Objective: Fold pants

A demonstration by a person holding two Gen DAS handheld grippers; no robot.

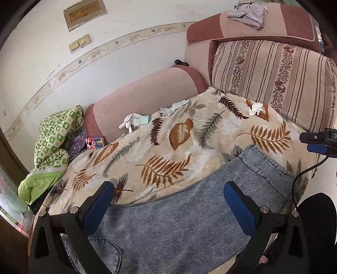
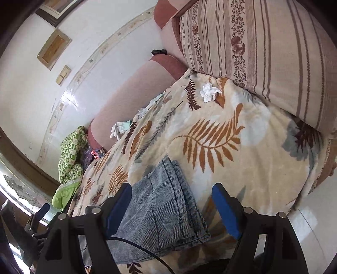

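Light blue denim pants [image 1: 185,212] lie flat on a leaf-patterned blanket [image 1: 189,137] over a sofa seat. In the left wrist view a back pocket shows at the bottom left, and my left gripper [image 1: 168,198] hovers open over the waist part, its blue pads wide apart with nothing between them. In the right wrist view the pants' leg ends [image 2: 168,210] lie stacked near the blanket's [image 2: 242,168] front edge. My right gripper [image 2: 171,204] stands open above those leg ends, pads clear of the cloth. The right gripper's body [image 1: 320,140] shows at the right edge of the left view.
A striped cushion [image 1: 273,78] leans against the sofa back. White gloves [image 1: 134,121] and a crumpled tissue [image 1: 256,108] lie on the blanket. A green patterned quilt [image 1: 54,143] sits at the left end, grey cloth [image 1: 248,13] on the sofa back. White floor [image 2: 311,221] lies to the right.
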